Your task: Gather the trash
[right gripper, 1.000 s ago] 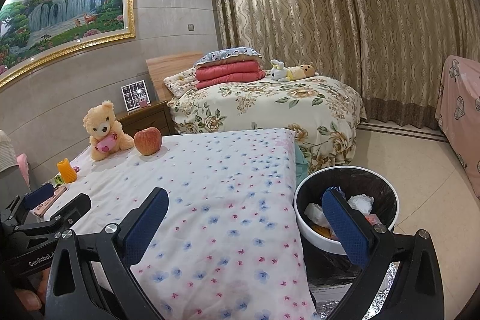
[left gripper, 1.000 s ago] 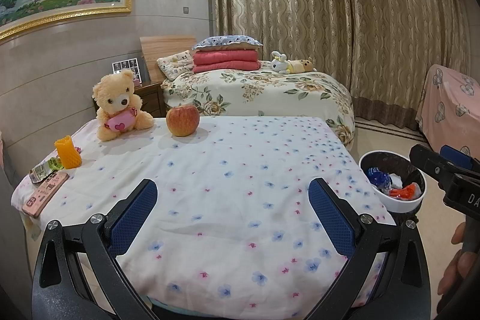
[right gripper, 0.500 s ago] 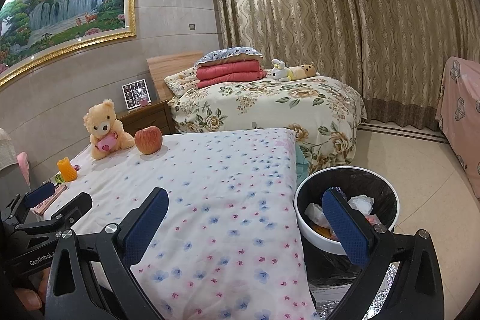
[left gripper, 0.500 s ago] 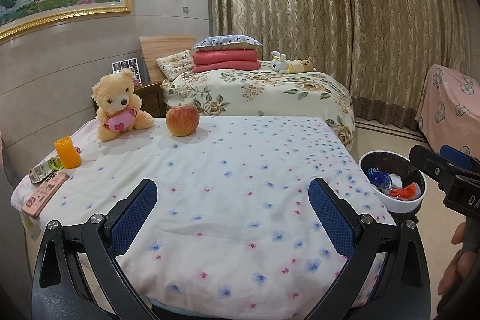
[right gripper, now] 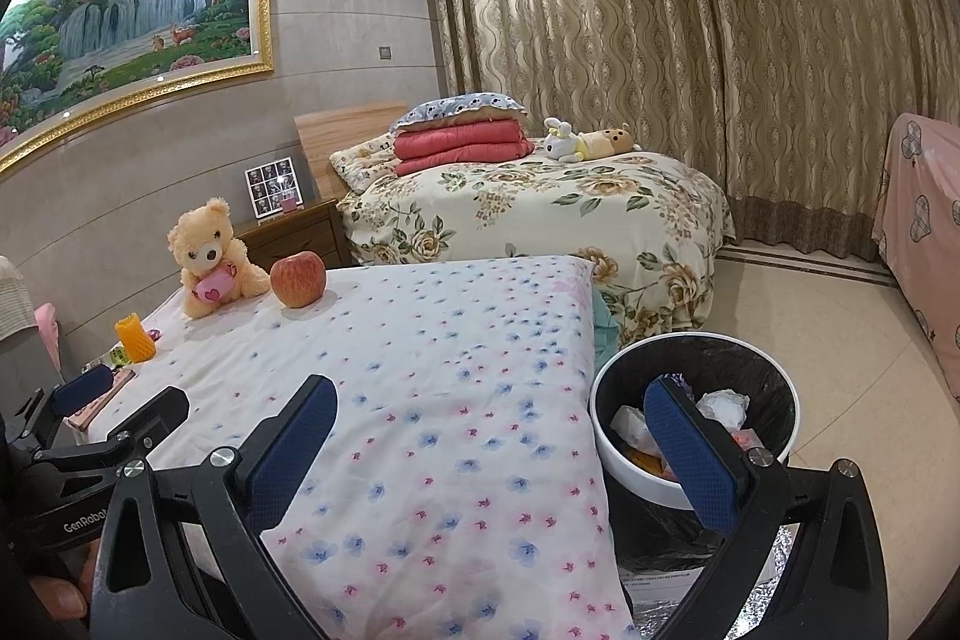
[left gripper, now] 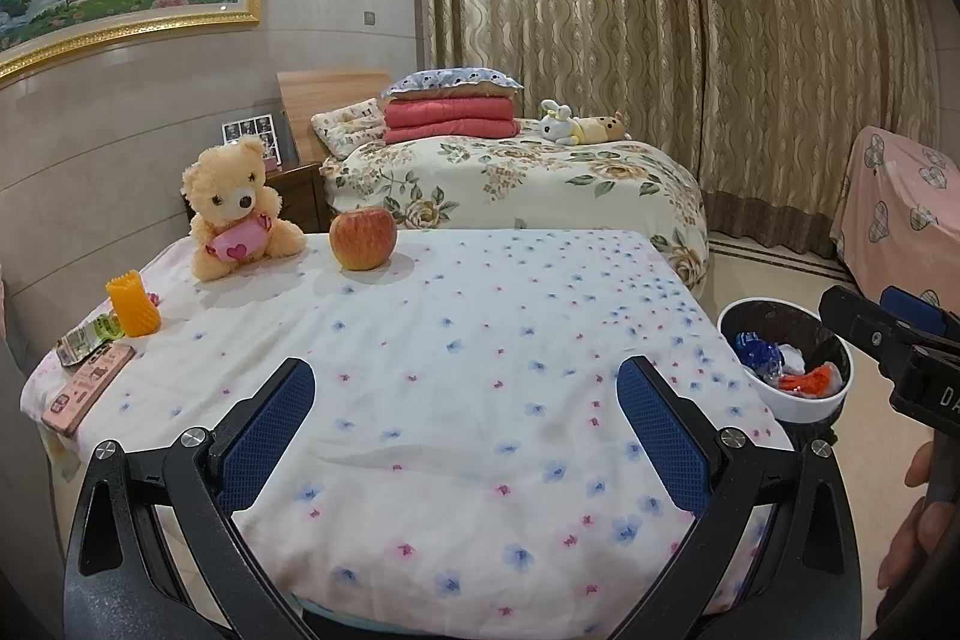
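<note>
1. Trash sits mostly in the bin (right gripper: 606, 409) on the floor, just beside the bed (left gripper: 456, 370); both claws hover empty, jaws spread wide: left claw (left gripper: 465, 430), right claw (right gripper: 492, 451).
2. Judging by the cloth, one green wrapper (left gripper: 90, 337) remains at the far-left edge, beside the orange foam sleeve (left gripper: 133, 303).
3. Next move: left claw swings left, pinches the flat wrapper.
4. Readable writing: "GenRobot" on the left claw's body; the pink card's (left gripper: 90, 388) print is too small.

Beside the orange cup (left gripper: 133, 303), the green wrapper (left gripper: 90, 335) carries print too small to read, and the cup hides its far end. In the trash bin (right gripper: 606, 451), the right gripper's fingers (right gripper: 690, 460) cover part of the rubbish.
</note>
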Motion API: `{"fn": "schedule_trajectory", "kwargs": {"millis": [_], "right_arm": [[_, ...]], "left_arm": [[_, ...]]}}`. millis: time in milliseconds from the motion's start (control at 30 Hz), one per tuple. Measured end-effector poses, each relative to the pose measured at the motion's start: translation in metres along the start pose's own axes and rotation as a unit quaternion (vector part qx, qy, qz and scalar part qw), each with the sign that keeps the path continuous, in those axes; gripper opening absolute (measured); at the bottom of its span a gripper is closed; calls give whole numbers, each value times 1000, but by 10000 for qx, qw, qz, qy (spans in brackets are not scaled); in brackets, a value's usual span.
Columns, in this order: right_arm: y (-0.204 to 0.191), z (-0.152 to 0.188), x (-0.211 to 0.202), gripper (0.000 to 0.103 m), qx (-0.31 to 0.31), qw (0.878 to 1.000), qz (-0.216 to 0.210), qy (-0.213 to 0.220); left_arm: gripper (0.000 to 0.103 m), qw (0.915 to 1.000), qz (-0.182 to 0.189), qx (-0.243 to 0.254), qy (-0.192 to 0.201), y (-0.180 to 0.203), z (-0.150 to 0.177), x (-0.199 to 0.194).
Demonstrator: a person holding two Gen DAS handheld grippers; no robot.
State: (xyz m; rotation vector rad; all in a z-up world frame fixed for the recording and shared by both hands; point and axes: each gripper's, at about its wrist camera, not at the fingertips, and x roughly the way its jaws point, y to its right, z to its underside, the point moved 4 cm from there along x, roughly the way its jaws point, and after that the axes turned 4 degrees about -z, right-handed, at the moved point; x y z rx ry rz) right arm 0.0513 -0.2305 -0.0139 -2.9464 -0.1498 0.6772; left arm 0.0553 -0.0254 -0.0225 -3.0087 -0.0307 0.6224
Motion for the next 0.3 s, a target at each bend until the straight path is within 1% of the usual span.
{"fn": "schedule_trajectory", "kwargs": {"millis": [300], "right_arm": [[-1,1,0,103,6,10000,-1,-22]], "left_arm": [[103,10000,21,-7,-31,0,2,3]]}}
